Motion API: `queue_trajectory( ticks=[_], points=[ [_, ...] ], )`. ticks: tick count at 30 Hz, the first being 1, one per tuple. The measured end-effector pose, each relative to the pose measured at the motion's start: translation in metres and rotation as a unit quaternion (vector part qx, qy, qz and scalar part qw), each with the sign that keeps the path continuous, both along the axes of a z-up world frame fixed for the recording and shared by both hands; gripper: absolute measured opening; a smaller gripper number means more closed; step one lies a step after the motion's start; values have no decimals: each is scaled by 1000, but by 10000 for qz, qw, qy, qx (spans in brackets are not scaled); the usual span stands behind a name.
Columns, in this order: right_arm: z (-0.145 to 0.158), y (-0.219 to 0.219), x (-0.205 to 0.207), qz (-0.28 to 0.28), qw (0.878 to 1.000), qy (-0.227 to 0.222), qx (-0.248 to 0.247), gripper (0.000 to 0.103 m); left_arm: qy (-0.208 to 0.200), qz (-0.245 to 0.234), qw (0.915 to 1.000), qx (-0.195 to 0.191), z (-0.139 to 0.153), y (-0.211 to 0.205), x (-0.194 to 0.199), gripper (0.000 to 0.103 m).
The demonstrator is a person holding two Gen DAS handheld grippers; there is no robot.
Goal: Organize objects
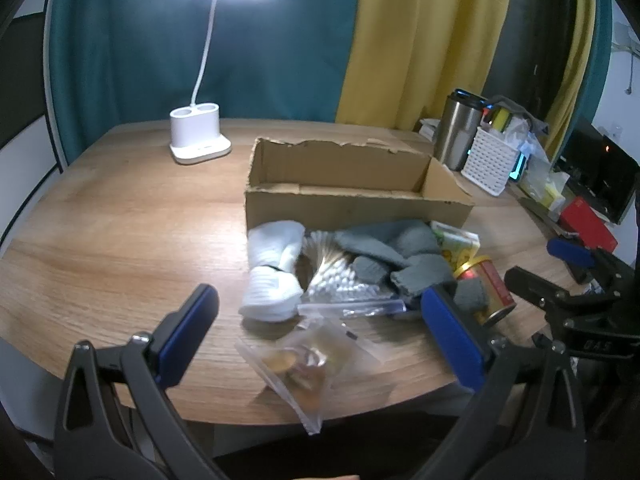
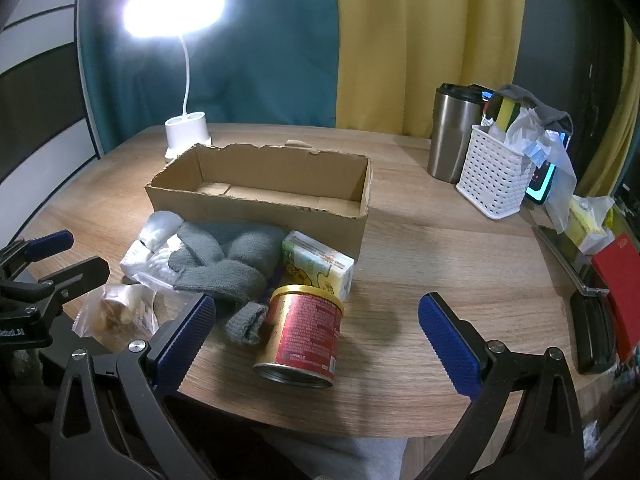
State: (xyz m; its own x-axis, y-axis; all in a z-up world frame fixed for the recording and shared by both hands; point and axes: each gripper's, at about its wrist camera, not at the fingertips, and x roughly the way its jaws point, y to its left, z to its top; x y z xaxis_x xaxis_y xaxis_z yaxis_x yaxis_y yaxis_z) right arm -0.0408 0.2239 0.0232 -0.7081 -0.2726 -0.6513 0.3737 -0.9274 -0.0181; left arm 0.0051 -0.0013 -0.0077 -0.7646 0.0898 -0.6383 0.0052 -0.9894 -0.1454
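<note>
Pile: grey gloves (image 2: 224, 256), red can (image 2: 302, 334) lying on its side, snack bag (image 1: 304, 364), all on the bench (image 2: 420, 248) before the empty cardboard box (image 2: 260, 196).
Left claw (image 1: 320, 332): spread, empty.
Right claw (image 2: 316, 334): spread, empty.
Risk: can likely rolls off; gloves snag neighbours.

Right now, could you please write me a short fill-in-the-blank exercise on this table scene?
1. The cardboard box holds ____.
2. The red can lies on its ____.
3. The grey gloves lie ____ the box.
4. The desk lamp is switched ____.

Missing words: nothing; side; outside; on.
</note>
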Motion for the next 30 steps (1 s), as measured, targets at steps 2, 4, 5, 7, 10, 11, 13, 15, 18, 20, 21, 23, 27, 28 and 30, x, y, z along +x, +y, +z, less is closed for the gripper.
queue_trajectory(
  ticks=[2,4,5,7,10,11,13,15,18,20,21,23,27,28,30],
  points=[
    [0,0,0,14,10000,-16,-6,103,-15,-1,10000,3,0,0,-1,102],
    [-1,-1,0,22,10000,-26,13,103,-31,2,10000,3,-1,0,-1,102],
    [-1,0,0,25,10000,-30,8,103,-33,3,10000,6,-1,0,-1,102],
    [-2,0,1,23,10000,-30,0,103,-41,5,10000,8,-1,0,-1,102],
    [-1,0,1,20,10000,-28,4,103,-50,9,10000,11,-1,-1,-1,102],
    [-1,1,0,13,10000,-28,0,103,-51,7,10000,14,-1,-1,-1,102],
    [-1,1,0,2,10000,-33,-4,103,-47,6,10000,11,-1,-1,-1,102],
    [-1,1,0,0,10000,-32,-1,103,-54,3,10000,7,-1,-1,-1,102],
    [-1,2,0,-6,10000,-35,-10,103,-51,6,10000,14,-1,-1,-1,102],
    [-1,2,0,-8,10000,-42,-9,103,-48,4,10000,10,-1,-1,-1,102],
    [0,2,0,-8,10000,-43,-10,103,-50,3,10000,13,-1,-1,-1,102],
    [0,2,0,0,10000,-46,-22,103,-55,-4,10000,15,-1,-1,-1,102],
    [-2,5,-2,-23,9999,-92,-50,103,-61,-7,10000,13,-2,-1,-1,102],
    [-2,5,-1,-28,9999,-93,-49,103,-63,-7,10000,13,-2,-1,-1,102],
    [-2,6,-1,-28,9999,-96,-58,103,-64,-13,10000,6,-2,0,-1,102]
  ],
)
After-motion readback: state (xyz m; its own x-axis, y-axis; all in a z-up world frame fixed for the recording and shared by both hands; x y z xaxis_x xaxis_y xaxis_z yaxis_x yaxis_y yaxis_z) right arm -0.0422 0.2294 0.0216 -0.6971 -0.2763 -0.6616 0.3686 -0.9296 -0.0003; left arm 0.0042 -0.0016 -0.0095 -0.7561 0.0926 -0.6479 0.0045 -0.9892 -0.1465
